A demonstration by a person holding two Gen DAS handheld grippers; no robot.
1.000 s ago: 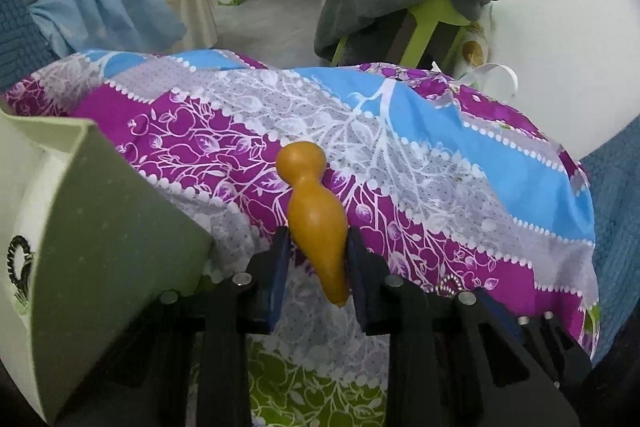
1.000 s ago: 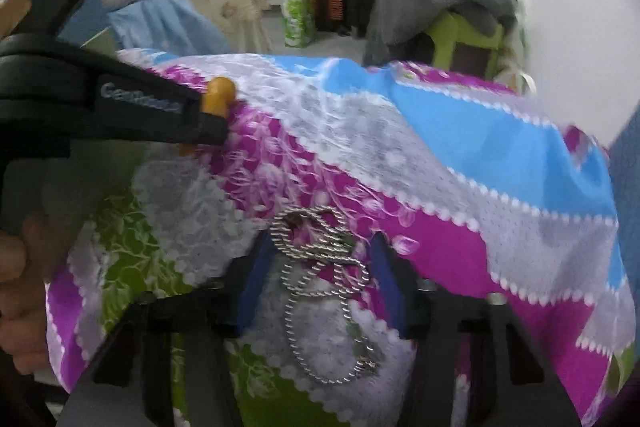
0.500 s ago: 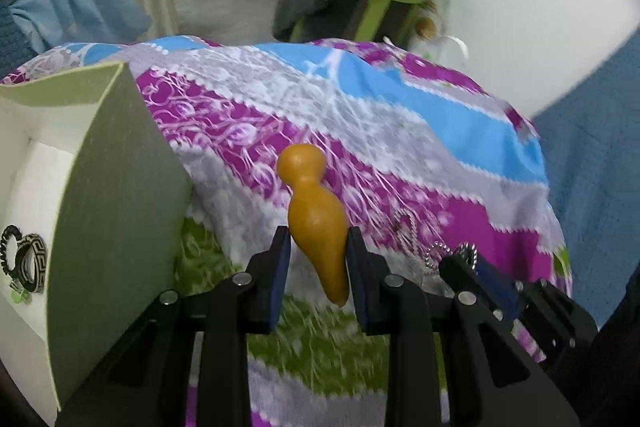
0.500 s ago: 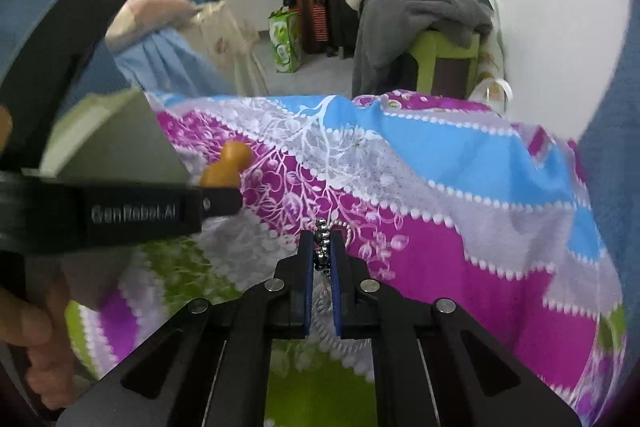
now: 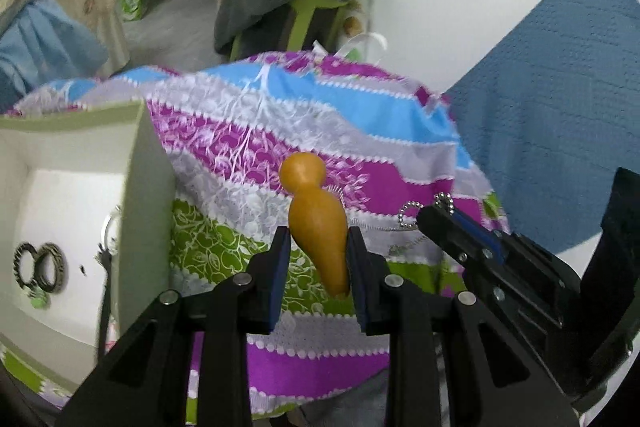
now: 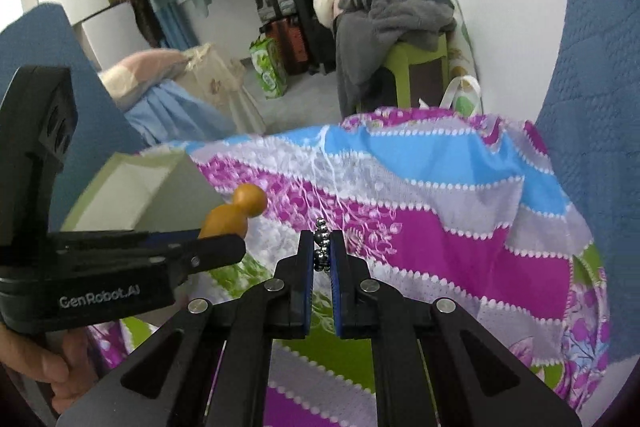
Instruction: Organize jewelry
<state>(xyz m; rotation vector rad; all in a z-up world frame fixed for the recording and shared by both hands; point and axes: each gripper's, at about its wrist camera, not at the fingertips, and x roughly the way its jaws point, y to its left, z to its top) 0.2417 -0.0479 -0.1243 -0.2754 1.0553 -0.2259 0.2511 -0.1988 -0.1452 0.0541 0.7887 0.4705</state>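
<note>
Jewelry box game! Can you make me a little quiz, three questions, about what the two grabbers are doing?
1. True or false: the left gripper holds an orange gourd.
2. What does the right gripper pinch? A) bead chain B) ring C) nothing
3. Fill in: two dark rings lie inside the ____.

Key: 1 true. 2 A, the bead chain. 3 box.

box wall [image 5: 140,195] left, open bedspread [image 5: 328,131] ahead
</note>
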